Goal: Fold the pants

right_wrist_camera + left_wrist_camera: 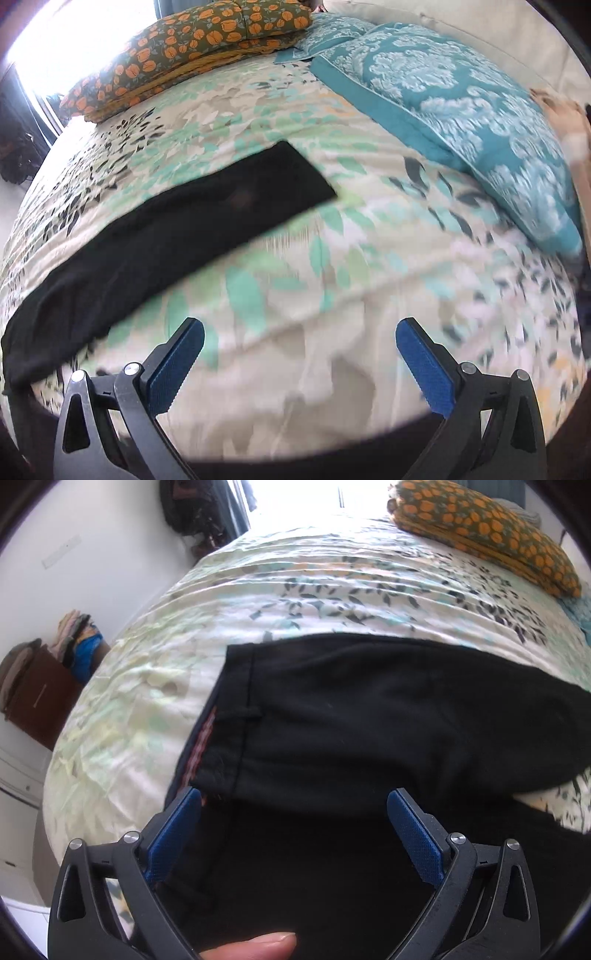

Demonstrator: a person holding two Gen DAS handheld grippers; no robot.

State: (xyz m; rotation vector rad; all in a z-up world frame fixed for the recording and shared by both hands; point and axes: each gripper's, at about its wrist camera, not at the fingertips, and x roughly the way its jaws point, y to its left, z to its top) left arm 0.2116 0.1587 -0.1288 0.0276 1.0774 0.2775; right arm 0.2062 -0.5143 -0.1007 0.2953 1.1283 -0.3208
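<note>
Black pants lie on the floral bedspread, waistband with a red inner lining at the left. My left gripper is open just above the waist end of the pants, empty, with a thumb below it. In the right wrist view the pants stretch as a long leg from lower left to the middle of the bedspread. My right gripper is open and empty over bare bedspread, to the right of the pants leg.
An orange-flowered cushion lies at the far side of the bed, seen too in the right wrist view. Teal patterned pillows lie at the right. A brown cabinet with stacked clothes stands left of the bed.
</note>
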